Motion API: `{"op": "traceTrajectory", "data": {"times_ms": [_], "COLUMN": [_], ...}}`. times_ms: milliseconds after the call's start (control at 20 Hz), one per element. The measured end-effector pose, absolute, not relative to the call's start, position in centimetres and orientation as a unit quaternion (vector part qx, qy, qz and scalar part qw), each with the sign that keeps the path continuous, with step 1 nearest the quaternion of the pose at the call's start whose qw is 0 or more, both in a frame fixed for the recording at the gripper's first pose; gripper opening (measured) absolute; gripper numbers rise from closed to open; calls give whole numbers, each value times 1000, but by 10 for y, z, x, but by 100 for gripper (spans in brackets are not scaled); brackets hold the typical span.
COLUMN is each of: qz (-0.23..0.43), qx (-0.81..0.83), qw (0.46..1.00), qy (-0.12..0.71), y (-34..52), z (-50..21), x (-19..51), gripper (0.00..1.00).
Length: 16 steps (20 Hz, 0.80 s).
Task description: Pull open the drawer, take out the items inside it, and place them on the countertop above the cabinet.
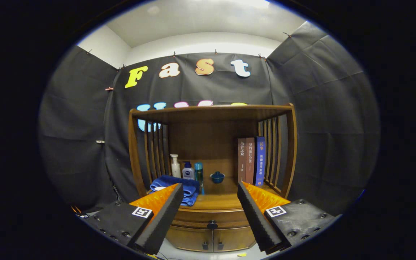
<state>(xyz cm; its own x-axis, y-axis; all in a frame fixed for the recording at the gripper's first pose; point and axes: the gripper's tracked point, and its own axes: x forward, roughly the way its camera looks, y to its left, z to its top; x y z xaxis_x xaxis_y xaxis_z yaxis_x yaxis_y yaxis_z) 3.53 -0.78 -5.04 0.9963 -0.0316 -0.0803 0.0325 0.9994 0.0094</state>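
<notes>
Gripper (210, 191) fingers apart, empty, facing cabinet. Drawer (208, 218) closed, knob (212, 224) between fingers at 6 o'clock. Blue towel (179, 186) on surface (217, 198), 10 o'clock.

My one camera rides on the gripper (210, 193) I hold and looks forward along its two fingers (164, 213), which stand wide apart low in its sight, facing the wooden cabinet (211, 144) head-on from a little way back. It sits about level with the countertop (215, 200), so I see into the open shelf above it, the closed drawer (211, 217) with its dark knob (212, 224) between the fingers, and the two small doors (211, 238) beneath. The wide lens also takes in the black cloth wall (320, 126) on both sides and the white ceiling (200, 21) overhead.
</notes>
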Motion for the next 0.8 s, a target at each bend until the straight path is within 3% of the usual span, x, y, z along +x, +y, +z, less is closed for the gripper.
{"op": "traceTrajectory", "data": {"times_ms": [800], "qz": [-23], "qx": [27], "qw": [980], "qy": [198], "y": [-22], "z": [-261], "x": [115], "gripper": [99]}}
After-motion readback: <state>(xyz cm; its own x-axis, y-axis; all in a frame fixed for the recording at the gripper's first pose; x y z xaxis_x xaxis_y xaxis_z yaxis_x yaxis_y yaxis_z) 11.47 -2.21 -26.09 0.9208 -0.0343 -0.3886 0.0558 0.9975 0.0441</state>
